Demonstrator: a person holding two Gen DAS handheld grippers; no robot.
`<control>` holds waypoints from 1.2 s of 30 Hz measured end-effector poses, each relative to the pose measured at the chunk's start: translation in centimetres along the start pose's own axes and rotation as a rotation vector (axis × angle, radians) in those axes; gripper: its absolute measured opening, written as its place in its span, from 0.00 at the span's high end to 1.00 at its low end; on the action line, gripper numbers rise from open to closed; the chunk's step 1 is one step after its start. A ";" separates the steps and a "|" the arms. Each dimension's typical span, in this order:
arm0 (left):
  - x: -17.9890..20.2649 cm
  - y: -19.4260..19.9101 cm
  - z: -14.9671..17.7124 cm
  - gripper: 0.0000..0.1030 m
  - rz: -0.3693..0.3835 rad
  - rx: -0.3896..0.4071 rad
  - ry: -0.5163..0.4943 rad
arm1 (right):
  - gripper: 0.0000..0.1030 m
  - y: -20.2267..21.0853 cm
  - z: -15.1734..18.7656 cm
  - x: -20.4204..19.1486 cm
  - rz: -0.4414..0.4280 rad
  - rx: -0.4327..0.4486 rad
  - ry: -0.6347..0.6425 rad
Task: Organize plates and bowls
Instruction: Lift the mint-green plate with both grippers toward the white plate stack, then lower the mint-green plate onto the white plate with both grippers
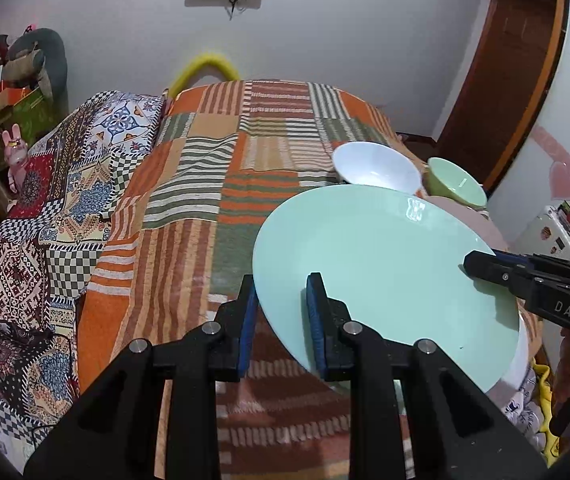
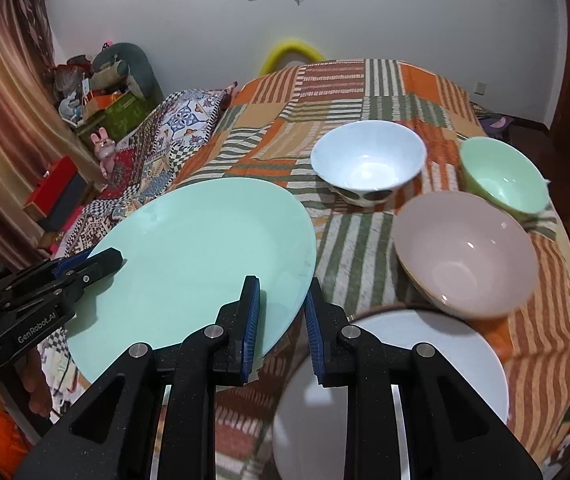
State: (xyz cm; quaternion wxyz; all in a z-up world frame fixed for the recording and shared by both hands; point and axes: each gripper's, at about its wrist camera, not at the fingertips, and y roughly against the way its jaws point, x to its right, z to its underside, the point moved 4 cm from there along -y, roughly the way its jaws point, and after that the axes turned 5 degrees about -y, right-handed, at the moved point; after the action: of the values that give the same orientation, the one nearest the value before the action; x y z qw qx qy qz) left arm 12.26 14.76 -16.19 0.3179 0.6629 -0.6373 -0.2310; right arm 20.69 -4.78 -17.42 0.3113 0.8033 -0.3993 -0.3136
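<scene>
Straddling the near rim of the green plate [image 1: 385, 272], the left gripper [image 1: 281, 280] has its jaws closed in on that edge. One blue pad lies over the plate's face and the other sits just outside the rim. The plate is pale mint, round, glossy and unmarked, and it is held tilted above the striped blanket [image 1: 189, 208] of the bed. At the plate's far right edge the right gripper [image 1: 471, 262] grips the rim with its jaws nearly together. Beyond the plate stand a white bowl [image 1: 377, 168] and a smaller green bowl [image 1: 457, 188], both upright with bare insides showing. A sliver of a pink bowl [image 1: 481, 224] and the edge of a white plate [image 1: 519, 356] show from behind the green plate.

Right wrist view: the right gripper [image 2: 283, 284] has the green plate's [image 2: 197, 256] right rim between its pads. The left gripper [image 2: 115, 258] clamps the opposite edge. The plate hangs over the side of the bed. On the blanket [image 2: 349, 92] the white bowl [image 2: 369, 164], dark-spotted on its outside, sits beside the green bowl [image 2: 501, 176]. The pink bowl [image 2: 465, 248] is nearer, its bare inside showing too. The white plate [image 2: 445, 344] lies flat under the gripper, just in front of the pink bowl.
</scene>
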 end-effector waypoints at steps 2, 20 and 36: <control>1.0 0.6 0.3 0.78 0.004 0.001 -0.015 | 0.80 0.5 0.4 0.4 -0.003 0.002 -0.011; 9.3 0.9 2.3 0.78 0.091 -0.029 -0.132 | 0.80 5.5 4.7 6.2 0.070 0.038 -0.124; 14.7 -2.7 5.1 0.78 0.164 -0.125 -0.175 | 0.80 7.4 9.3 10.8 0.146 0.012 -0.218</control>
State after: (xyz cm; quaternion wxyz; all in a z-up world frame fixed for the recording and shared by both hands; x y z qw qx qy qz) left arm 11.66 -0.46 -20.19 0.3195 0.5649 -0.6991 -0.3003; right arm 15.65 -19.69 -20.27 0.2831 0.7351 -0.4903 -0.3729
